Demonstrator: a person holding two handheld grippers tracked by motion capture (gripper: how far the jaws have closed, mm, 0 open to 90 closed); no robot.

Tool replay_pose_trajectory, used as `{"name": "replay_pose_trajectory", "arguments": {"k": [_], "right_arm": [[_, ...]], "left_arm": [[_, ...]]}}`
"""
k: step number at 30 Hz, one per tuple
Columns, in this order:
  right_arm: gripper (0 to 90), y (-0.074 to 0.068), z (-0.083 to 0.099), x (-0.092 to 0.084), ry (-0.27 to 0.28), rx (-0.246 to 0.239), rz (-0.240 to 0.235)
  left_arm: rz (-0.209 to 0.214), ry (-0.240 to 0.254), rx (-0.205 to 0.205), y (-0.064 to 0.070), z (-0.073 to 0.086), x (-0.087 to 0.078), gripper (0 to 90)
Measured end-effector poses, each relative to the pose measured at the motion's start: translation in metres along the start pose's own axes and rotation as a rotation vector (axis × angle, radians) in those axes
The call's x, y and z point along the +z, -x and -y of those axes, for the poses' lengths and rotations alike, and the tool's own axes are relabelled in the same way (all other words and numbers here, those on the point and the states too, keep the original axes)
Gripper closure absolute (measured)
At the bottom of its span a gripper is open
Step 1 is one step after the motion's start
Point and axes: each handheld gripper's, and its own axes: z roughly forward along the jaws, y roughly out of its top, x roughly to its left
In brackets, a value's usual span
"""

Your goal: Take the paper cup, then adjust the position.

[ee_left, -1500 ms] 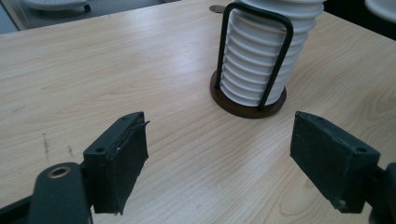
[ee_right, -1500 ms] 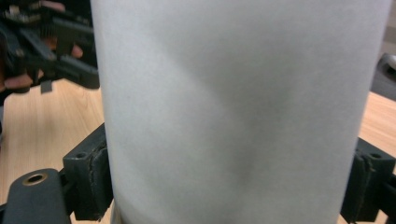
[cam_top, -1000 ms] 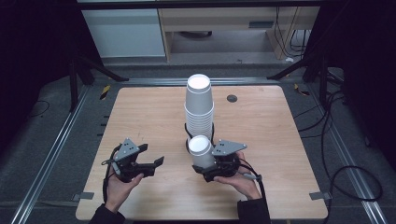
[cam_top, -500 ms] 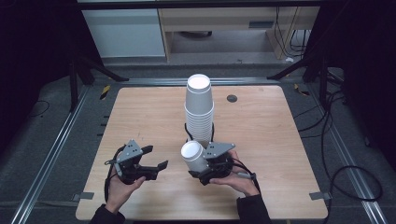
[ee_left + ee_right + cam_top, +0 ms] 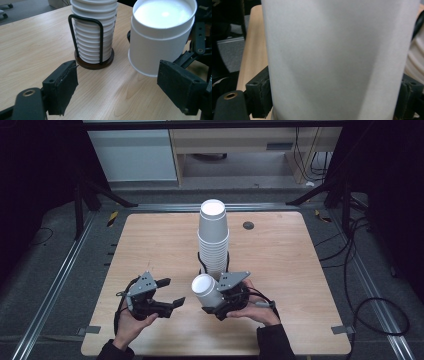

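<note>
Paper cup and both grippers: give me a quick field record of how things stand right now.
held item: paper cup, white, tilted, off the table
right gripper: shut on paper cup, jaws on opposite sides
left gripper: open, holding nothing, jaws facing the cup
cup stack: upside down, in black wire holder on round base
table: light wood

Left hand-held gripper (image 5: 117,87) jaws wide apart, nothing between them, low over wooden desk (image 5: 32,42). Ahead: white cup stack (image 5: 93,27) in black wire holder (image 5: 86,37) on round base. Right: single white cup (image 5: 160,40), tilted, held by other hand-held gripper (image 5: 198,43).
</note>
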Motion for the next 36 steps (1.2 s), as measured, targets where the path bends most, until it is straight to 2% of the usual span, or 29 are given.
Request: {"name": "replay_pose_trajectory", "arguments": {"k": [8,12,16,25,29,36], "right_arm": [[12.4,0.005,-0.001,0.007,-0.069,-0.039,-0.051],[12.4,0.007,-0.001,0.011,-0.091,-0.047,-0.061],[12.4,0.005,0.000,0.017,-0.104,-0.063,-0.071],[12.3,0.000,-0.005,0.027,-0.122,-0.085,-0.087],[12.3,-0.005,-0.008,0.036,-0.139,-0.110,-0.102],[12.3,-0.010,-0.013,0.045,-0.133,-0.124,-0.119]], "left_arm": [[0.054,-0.026,0.005,0.003,0.001,0.008,15.0],[0.062,-0.033,0.011,0.006,0.000,0.011,14.1],[0.062,-0.033,0.012,0.009,0.000,0.013,13.3],[0.088,-0.057,0.018,0.013,0.000,0.020,12.7],[0.101,-0.060,0.019,0.015,0.000,0.023,12.4],[0.102,-0.072,0.014,0.015,0.002,0.026,12.5]]}}
